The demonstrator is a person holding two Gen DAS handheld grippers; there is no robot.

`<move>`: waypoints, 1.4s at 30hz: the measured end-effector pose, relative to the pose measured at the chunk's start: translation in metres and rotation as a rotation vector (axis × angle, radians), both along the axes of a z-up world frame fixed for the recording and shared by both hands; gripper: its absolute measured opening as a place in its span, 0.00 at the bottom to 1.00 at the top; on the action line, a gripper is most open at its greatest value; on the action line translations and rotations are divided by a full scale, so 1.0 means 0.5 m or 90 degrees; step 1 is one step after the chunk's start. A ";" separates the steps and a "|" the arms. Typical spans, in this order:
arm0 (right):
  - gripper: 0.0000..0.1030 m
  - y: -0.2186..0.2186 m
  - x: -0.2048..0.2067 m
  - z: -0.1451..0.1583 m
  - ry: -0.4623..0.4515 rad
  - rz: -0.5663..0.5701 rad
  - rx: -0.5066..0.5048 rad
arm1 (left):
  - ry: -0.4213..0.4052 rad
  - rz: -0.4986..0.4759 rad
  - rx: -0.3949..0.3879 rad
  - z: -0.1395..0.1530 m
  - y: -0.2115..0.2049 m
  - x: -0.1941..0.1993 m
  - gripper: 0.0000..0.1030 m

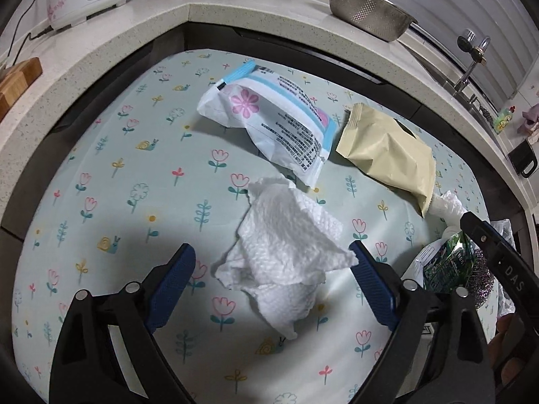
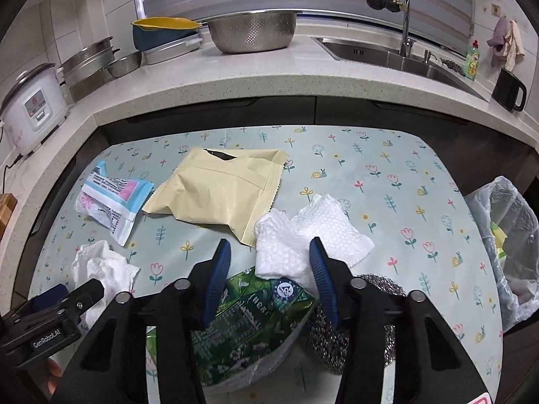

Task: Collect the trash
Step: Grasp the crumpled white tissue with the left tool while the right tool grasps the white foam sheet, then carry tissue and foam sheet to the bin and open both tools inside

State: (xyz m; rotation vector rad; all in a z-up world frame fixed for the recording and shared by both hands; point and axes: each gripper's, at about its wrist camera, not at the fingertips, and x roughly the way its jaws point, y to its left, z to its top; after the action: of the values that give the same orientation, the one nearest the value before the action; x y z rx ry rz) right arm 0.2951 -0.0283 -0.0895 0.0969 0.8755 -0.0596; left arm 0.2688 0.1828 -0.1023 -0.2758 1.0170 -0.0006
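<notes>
Landmark for all positions: the beige packet [image 2: 219,192] lying on the counter [image 2: 421,202], which carries a flowered cloth.

Left tongs [image 1: 271,289]: jaws wide, straddling a crumpled paper towel [image 1: 286,252] on the near side of the beige packet; pads clear of it on both sides, nothing held.

Right tongs [image 2: 269,279]: jaws at a middling gap, set over a green foil wrapper [image 2: 249,316] with a second paper towel [image 2: 313,235] at the tips, just right of the beige packet's near corner. No firm pinch is visible.

A blue-and-white wipes packet [image 2: 111,202] lies left of the beige packet; a steel scourer [image 2: 333,333] touches the green wrapper. The bin bag [image 2: 508,235] hangs far right of the packet, off the counter edge.

Risks, as judged: the right tongs could catch towel, wrapper and scourer together and shed one in transit; the left tongs could nip only a fold, letting the towel unfurl and drop. The two tongs work close together and may collide.
</notes>
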 end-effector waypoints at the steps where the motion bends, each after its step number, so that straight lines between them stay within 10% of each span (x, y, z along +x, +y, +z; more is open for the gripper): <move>1: 0.31 -0.002 0.003 -0.003 0.004 -0.001 -0.001 | 0.002 -0.004 -0.003 -0.003 -0.003 0.003 0.76; 6: 0.07 -0.020 0.003 0.001 0.004 -0.007 0.005 | 0.019 -0.022 0.005 -0.020 -0.021 0.015 0.44; 11: 0.06 -0.045 -0.020 0.055 -0.040 -0.019 0.017 | 0.019 -0.032 -0.009 -0.007 -0.027 0.010 0.11; 25: 0.05 -0.143 -0.166 0.266 -0.183 -0.065 0.023 | -0.099 -0.062 -0.013 0.171 -0.088 -0.070 0.08; 42: 0.05 -0.321 -0.358 0.311 -0.223 -0.164 0.030 | -0.196 -0.209 -0.016 0.335 -0.321 -0.168 0.08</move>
State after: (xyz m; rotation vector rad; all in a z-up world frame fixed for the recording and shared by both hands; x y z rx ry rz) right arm 0.1162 -0.1886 0.0658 0.2565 0.5110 -0.2562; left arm 0.1849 0.0223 0.0652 -0.1227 0.7463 -0.3444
